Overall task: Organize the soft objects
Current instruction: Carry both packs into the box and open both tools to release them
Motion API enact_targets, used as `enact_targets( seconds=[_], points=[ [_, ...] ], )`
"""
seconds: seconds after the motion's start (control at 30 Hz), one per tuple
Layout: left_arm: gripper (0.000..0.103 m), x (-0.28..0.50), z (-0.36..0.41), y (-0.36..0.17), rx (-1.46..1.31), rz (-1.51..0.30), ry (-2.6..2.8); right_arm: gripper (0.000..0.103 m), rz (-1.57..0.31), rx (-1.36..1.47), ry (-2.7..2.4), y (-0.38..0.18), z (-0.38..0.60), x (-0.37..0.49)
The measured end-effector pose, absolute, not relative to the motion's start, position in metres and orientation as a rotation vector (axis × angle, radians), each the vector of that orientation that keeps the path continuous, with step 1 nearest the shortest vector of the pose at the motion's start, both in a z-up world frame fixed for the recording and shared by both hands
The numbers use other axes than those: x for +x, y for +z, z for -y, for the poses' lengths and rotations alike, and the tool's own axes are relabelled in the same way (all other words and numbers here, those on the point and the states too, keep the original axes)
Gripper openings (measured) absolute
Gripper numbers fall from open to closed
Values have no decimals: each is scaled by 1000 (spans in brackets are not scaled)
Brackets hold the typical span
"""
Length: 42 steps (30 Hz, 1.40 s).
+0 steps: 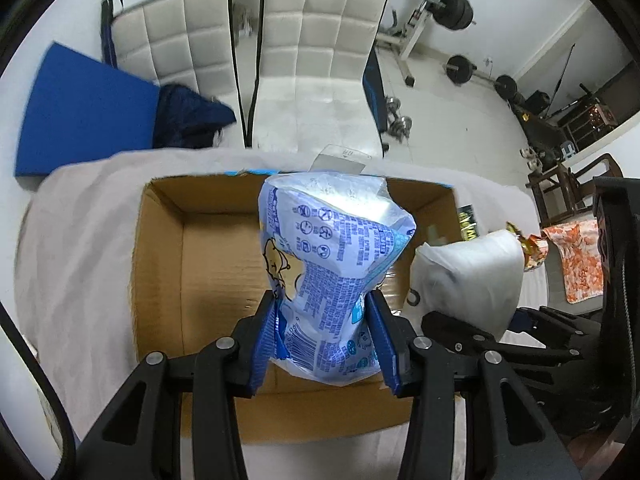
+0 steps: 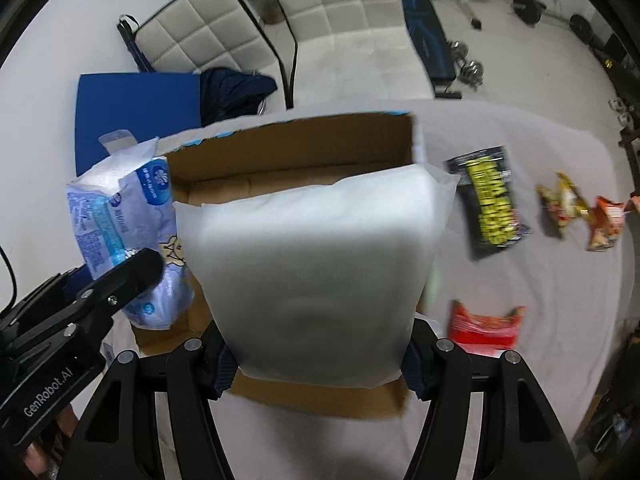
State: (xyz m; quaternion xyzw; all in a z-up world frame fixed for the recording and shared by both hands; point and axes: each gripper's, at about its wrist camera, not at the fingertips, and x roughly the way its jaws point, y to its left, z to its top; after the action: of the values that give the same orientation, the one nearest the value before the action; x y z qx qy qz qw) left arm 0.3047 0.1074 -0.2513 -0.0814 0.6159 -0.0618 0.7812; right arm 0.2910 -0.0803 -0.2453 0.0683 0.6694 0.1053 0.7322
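Note:
My left gripper (image 1: 326,320) is shut on a blue-and-white tissue pack (image 1: 336,260) and holds it over the open cardboard box (image 1: 160,264). The pack also shows in the right wrist view (image 2: 120,216), squeezed by the left gripper's black finger (image 2: 132,272). My right gripper (image 2: 316,364) is shut on a white soft foam-wrapped packet (image 2: 316,272), held over the box (image 2: 304,148). That white packet shows at the right of the left wrist view (image 1: 468,276).
The box sits on a table covered with a pale cloth (image 2: 540,140). Snack packets lie to the right: a black-and-yellow one (image 2: 490,200), a red one (image 2: 484,324), and orange ones (image 2: 576,212). White chairs (image 1: 320,60) and a blue mat (image 1: 84,112) stand behind.

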Motion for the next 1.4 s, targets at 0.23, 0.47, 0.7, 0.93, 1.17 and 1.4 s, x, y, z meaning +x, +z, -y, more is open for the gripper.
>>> enact_targets(
  seconds=[0.23,0.47,0.7,0.93,1.17,1.4],
  points=[
    [42,340,-129,-311,-266,-1475,-185,68,-1551,115,185,-295,51,331],
    [42,359,-130,-357,-303,-1567,-220,69,-1596,88,139,-335,45,354],
    [45,370,-132,-383,-322,-1624,-245,69,-1617,25,99,-359,35,374],
    [47,377,-131,-393,-335,-1684,-247,72,-1641,-4,109,-377,37,382],
    [54,371,-136,-379,-308,-1651,-191,76,-1652,-11,120,-383,37,382],
    [87,348,-157,-346,-276,-1545,-99,103,-1615,-22,151,-359,30,373]
  ],
)
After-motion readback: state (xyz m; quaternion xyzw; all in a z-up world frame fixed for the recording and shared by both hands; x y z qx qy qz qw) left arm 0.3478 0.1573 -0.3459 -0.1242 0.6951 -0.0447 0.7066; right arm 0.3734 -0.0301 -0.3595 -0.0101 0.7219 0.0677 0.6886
